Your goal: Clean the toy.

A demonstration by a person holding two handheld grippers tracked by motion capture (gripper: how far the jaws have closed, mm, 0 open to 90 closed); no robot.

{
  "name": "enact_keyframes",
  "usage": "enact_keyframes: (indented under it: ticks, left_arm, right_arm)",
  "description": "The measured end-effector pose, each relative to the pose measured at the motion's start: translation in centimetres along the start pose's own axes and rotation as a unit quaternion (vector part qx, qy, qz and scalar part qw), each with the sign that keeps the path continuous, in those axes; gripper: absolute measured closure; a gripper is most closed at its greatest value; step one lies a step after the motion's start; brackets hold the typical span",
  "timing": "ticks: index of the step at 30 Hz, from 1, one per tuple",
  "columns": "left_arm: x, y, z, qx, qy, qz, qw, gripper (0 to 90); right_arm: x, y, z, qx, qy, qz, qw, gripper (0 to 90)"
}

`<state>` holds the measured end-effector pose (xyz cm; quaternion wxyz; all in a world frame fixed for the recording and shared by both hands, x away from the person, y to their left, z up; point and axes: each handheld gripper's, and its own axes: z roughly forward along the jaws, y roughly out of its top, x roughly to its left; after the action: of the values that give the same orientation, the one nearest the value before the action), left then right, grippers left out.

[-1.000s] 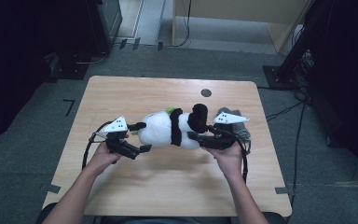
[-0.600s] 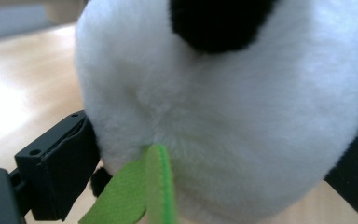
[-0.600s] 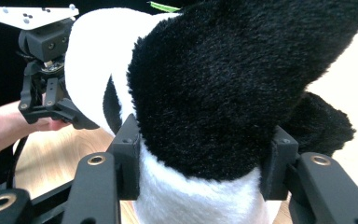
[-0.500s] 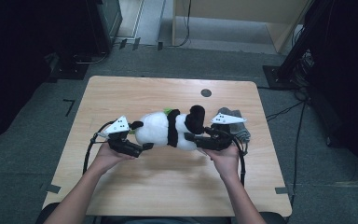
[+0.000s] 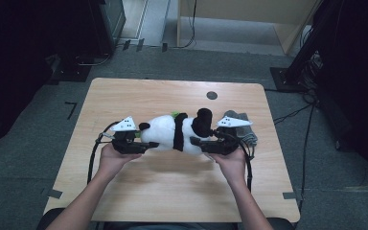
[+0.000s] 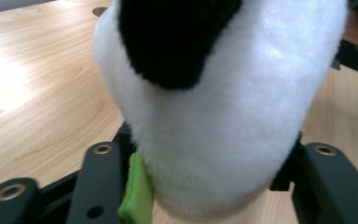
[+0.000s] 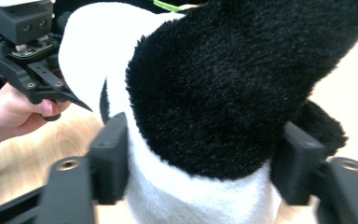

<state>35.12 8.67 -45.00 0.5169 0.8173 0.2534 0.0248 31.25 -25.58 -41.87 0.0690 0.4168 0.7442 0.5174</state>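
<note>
Plush panda [image 5: 172, 134] lies mid-table, clamped both ends: left gripper [image 5: 141, 146] at 9 o'clock just closed onto it, right gripper [image 5: 196, 143] at 3 o'clock, jaws just widened, still pinching. Table [image 5: 172, 191] bare toward 6 o'clock edge.

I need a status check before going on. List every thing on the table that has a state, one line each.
Toy panda: lying on its side on the table, gripped at both ends.
Left claw: jaws have just been closing, now pressing the panda's white end.
Right claw: jaws have just been opening, yet both pads touch the panda's black-and-white end.
Grey cloth: crumpled behind the right claw.
</note>
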Motion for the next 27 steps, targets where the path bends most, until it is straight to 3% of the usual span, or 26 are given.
enact_keyframes:
  ticks: [3,8,14,18,21,25,26,27]
  left_arm:
    - [0.4,0.2,-0.5,-0.012,-0.012,-0.016,0.9997,52.0]
    - [0.9,0.7,-1.3,-0.014,-0.008,-0.032,0.9994,53.4]
    - [1.3,1.0,-2.5,-0.026,-0.008,-0.046,0.9986,53.2]
    - [1.5,1.2,-3.0,-0.04,-0.013,-0.06,0.9973,53.1]
    - [1.5,1.4,-3.4,-0.051,-0.029,-0.069,0.9959,53.0]
    - [1.4,1.5,-3.3,-0.051,-0.044,-0.08,0.9945,52.7]
    - [1.4,1.4,-3.3,-0.051,-0.045,-0.081,0.9944,52.7]
    - [1.3,1.4,-3.2,-0.051,-0.046,-0.084,0.9941,52.5]
  right_arm:
    - [-0.3,0.0,-0.1,-0.012,0.007,-0.017,0.9998,21.3]
    - [-0.9,-0.3,-0.6,-0.045,0.008,-0.04,0.9981,19.7]
    - [-1.6,-1.2,-0.4,-0.06,0.033,-0.068,0.9954,14.4]
    - [-1.6,-1.6,0.2,-0.042,0.043,-0.078,0.9952,12.7]
    - [-1.6,-2.0,0.9,-0.02,0.039,-0.092,0.9948,9.5]
    - [-1.2,-2.1,1.6,-0.026,0.055,-0.095,0.9936,9.8]
    - [-0.8,-2.1,1.8,-0.023,0.058,-0.103,0.9927,10.5]
    - [-0.5,-2.2,1.9,-0.02,0.047,-0.117,0.9918,10.5]
